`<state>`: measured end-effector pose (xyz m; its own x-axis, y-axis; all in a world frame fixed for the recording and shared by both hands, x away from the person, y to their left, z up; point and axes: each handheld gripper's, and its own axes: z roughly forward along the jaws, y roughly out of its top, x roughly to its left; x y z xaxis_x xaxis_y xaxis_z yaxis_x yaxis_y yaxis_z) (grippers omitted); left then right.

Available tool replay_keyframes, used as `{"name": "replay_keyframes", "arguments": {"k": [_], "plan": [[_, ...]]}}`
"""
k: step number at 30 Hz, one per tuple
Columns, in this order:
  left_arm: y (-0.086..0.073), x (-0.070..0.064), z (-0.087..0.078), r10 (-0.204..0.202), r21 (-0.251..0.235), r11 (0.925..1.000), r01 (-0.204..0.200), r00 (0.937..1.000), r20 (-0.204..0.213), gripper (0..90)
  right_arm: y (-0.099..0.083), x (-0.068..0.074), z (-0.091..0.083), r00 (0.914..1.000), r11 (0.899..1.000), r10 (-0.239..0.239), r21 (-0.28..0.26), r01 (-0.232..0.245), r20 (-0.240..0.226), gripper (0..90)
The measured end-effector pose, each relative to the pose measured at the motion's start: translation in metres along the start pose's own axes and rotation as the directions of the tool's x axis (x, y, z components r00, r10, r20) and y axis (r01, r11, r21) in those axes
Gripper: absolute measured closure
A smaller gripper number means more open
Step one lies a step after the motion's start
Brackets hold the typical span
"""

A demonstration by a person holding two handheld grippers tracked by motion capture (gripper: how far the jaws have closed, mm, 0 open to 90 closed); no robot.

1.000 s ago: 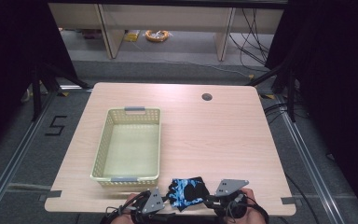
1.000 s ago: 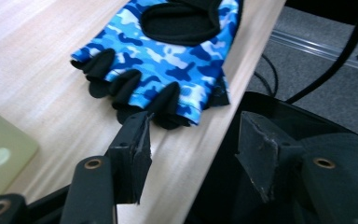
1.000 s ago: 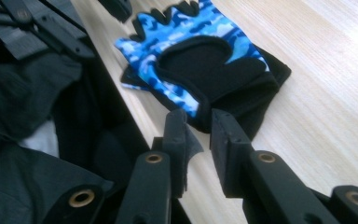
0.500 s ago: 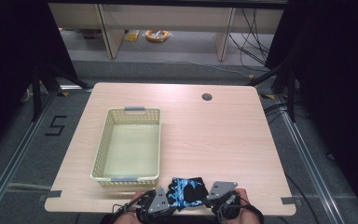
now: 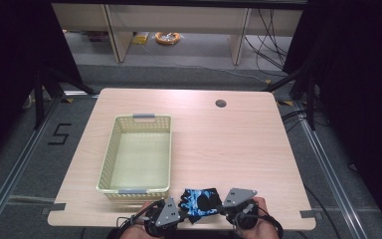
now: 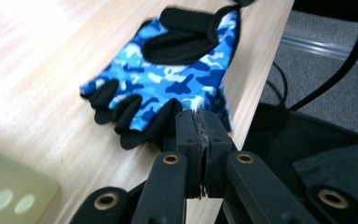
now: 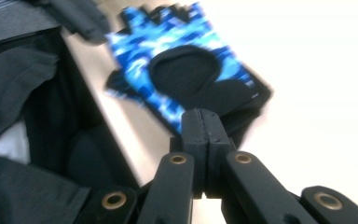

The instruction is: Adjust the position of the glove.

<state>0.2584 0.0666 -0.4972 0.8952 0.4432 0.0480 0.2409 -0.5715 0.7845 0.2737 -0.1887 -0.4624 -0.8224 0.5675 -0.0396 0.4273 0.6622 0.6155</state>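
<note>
The pale wooden table is sitting under dim room light, a yellow basket on its left half, and the blue camouflage glove is lying at the near edge. Compared with a second ago, both grippers are closing in on the glove. The left gripper and right gripper are pressed shut, empty, just beside its ends, so a grasp looks yet to begin.

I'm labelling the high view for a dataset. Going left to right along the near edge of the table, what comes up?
Left gripper → glove → right gripper. The basket lies farther back and left, overlapping the left gripper's span, so I leave it out of the order.
</note>
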Motion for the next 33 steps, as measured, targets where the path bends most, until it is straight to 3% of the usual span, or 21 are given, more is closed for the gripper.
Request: {"name": "replay_keyframes", "arguments": {"k": [1, 3, 4, 5, 7, 8, 9, 12, 13, 16, 17, 18, 20, 23, 27, 28, 29, 30, 31, 32, 33], "plan": [[0.002, -0.002, -0.001, 0.005, -0.003, 1.0000, -0.005, 1.0000, 0.001, 87.3, 0.002, -0.004, 0.000, 0.9996, 1.000, -0.027, 0.008, 0.027, 0.002, 90.0], [0.006, -0.004, -0.002, 0.017, -0.004, 0.9998, -0.017, 0.9998, 0.004, 87.3, 0.004, -0.009, 0.002, 0.9997, 1.000, -0.022, -0.011, 0.022, -0.005, 90.0], [0.006, -0.004, -0.001, 0.015, -0.012, 0.9998, -0.015, 0.9999, 0.002, 87.3, 0.003, -0.008, 0.001, 0.9984, 0.999, 0.050, 0.001, -0.050, -0.027, 89.8], [0.006, -0.003, 0.000, 0.024, -0.005, 0.9997, -0.024, 0.9996, 0.010, 87.3, 0.002, -0.008, 0.000, 0.9959, 0.997, 0.081, -0.016, -0.082, -0.039, 84.0], [0.005, -0.002, 0.001, 0.000, 0.002, 1.0000, 0.000, 0.9998, 0.017, 87.3, -0.001, -0.011, -0.006, 0.9974, 0.998, 0.070, -0.005, -0.070, -0.014, 78.5], [0.005, -0.002, 0.002, 0.002, 0.001, 1.0000, -0.002, 1.0000, 0.002, 87.2, -0.002, -0.010, -0.008, 0.9975, 0.998, 0.069, 0.007, -0.069, -0.011, 76.6], [0.004, -0.002, 0.003, 0.010, 0.007, 0.9999, -0.010, 0.9999, 0.013, 87.2, -0.004, -0.010, -0.010, 0.9980, 0.998, 0.064, -0.004, -0.064, 0.007, 75.1], [0.003, -0.005, 0.004, 0.009, 0.007, 0.9999, -0.009, 0.9998, 0.016, 87.0, -0.011, -0.006, -0.014, 0.9972, 0.997, 0.071, 0.040, -0.072, 0.026, 68.1], [0.003, -0.008, 0.004, -0.012, -0.003, 0.9999, 0.012, 0.9997, 0.022, 86.9, -0.014, -0.006, -0.013, 0.9981, 0.997, 0.053, 0.059, -0.054, 0.033, 66.2], [0.003, -0.008, 0.004, -0.009, -0.007, 0.9999, 0.009, 0.9998, 0.017, 86.8, -0.018, -0.003, -0.002, 0.9984, 0.995, 0.031, 0.095, -0.036, 0.048, 63.4], [0.003, -0.008, 0.004, -0.009, -0.007, 0.9999, 0.009, 0.9998, 0.017, 86.8, -0.017, -0.006, 0.001, 0.9990, 0.995, -0.011, 0.095, 0.006, 0.044, 62.1], [0.003, -0.008, 0.004, -0.008, -0.007, 0.9999, 0.008, 0.9998, 0.016, 86.7, -0.017, -0.003, 0.004, 0.9988, 0.994, 0.022, 0.104, -0.026, 0.043, 61.2], [0.003, -0.005, 0.004, 0.037, 0.005, 0.9993, -0.037, 0.9991, 0.020, 86.6, -0.014, -0.005, 0.008, 0.9976, 0.996, -0.045, 0.082, 0.040, 0.053, 61.6], [0.003, -0.006, 0.004, 0.023, 0.020, 0.9995, -0.023, 0.9996, 0.017, 86.5, -0.011, 0.001, 0.008, 0.9967, 0.995, -0.057, 0.089, 0.052, 0.057, 68.1], [0.002, -0.006, 0.005, 0.023, 0.025, 0.9994, -0.024, 0.9989, 0.040, 86.5, -0.006, 0.003, 0.011, 0.9853, 0.978, -0.169, 0.130, 0.164, 0.026, 82.6], [0.002, -0.006, 0.005, 0.018, 0.027, 0.9994, -0.020, 0.9988, 0.045, 86.5, -0.006, 0.005, 0.011, 0.9864, 0.978, -0.161, 0.142, 0.155, 0.033, 84.5], [0.002, -0.007, 0.006, 0.023, 0.009, 0.9997, -0.023, 0.9995, 0.021, 86.5, -0.004, 0.002, 0.011, 0.9778, 0.972, -0.204, 0.131, 0.196, 0.050, 85.4], [0.003, -0.006, 0.004, 0.025, 0.016, 0.9996, -0.025, 0.9995, 0.020, 86.7, -0.004, 0.005, 0.010, 0.9814, 0.978, -0.177, 0.124, 0.167, 0.074, 85.9], [0.004, -0.006, 0.003, 0.028, 0.010, 0.9996, -0.028, 0.9995, 0.017, 86.7, -0.001, 0.004, 0.008, 0.9749, 0.973, -0.206, 0.128, 0.194, 0.085, 86.2], [0.005, -0.007, 0.003, 0.012, -0.013, 0.9998, -0.012, 0.9997, 0.019, 86.9, 0.000, 0.005, 0.007, 0.9765, 0.974, -0.199, 0.124, 0.188, 0.082, 86.3], [0.006, -0.007, 0.001, 0.007, -0.022, 0.9997, -0.007, 0.9999, 0.014, 87.0, 0.004, 0.002, 0.005, 0.9672, 0.966, -0.239, 0.122, 0.228, 0.085, 86.3]]}}
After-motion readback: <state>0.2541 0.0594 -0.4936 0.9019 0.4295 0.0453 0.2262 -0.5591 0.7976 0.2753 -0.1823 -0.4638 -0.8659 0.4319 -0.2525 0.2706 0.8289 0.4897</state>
